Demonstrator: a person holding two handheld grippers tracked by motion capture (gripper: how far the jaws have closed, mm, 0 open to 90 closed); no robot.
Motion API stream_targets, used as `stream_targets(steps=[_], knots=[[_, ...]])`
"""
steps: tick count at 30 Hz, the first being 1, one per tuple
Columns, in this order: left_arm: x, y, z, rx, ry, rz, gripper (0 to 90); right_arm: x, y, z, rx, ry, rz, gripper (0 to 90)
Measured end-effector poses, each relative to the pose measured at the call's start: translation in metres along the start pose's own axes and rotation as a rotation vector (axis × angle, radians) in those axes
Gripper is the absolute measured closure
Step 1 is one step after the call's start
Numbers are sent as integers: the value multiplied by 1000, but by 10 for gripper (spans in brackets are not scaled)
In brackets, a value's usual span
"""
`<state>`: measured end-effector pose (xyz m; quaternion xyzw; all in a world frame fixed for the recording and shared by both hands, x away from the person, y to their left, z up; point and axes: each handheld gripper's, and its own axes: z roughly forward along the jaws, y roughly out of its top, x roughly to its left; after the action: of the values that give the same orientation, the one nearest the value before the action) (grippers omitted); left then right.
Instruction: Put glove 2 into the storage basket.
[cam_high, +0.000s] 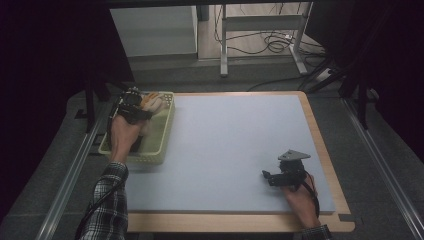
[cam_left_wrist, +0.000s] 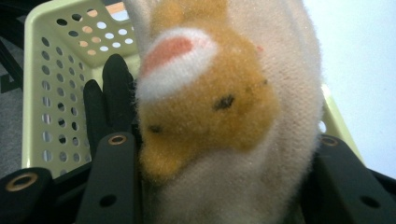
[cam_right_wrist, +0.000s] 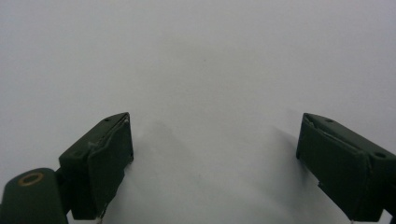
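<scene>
A plush toy (cam_left_wrist: 224, 107), white and orange with a pink patch, sits squeezed between my left gripper's (cam_left_wrist: 219, 154) two black jaws. In the high view that left gripper (cam_high: 142, 105) hovers over the far end of a pale green perforated basket (cam_high: 162, 142) at the table's left, the toy (cam_high: 152, 101) poking out past it. A black glove-like shape (cam_left_wrist: 109, 100) lies in the basket behind the toy. My right gripper (cam_right_wrist: 215, 154) stands open over bare grey mat, nothing between its jaws. The high view has that right gripper (cam_high: 272, 176) low at the mat's right front.
The grey mat (cam_high: 235, 145) covers a wooden board (cam_high: 320, 145) with a rim showing at right and front. Metal rails (cam_high: 70, 170) run along both sides of the table. Behind the table stand a desk frame and loose cables (cam_high: 270, 42) on the floor.
</scene>
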<state>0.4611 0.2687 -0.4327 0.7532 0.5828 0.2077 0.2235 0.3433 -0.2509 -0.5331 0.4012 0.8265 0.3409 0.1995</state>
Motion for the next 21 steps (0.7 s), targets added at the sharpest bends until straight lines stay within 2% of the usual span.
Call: stream_targets(steps=[21], knots=[[-6, -1, 39, 55, 16, 0, 490, 0, 0, 0, 0, 1, 1, 106]])
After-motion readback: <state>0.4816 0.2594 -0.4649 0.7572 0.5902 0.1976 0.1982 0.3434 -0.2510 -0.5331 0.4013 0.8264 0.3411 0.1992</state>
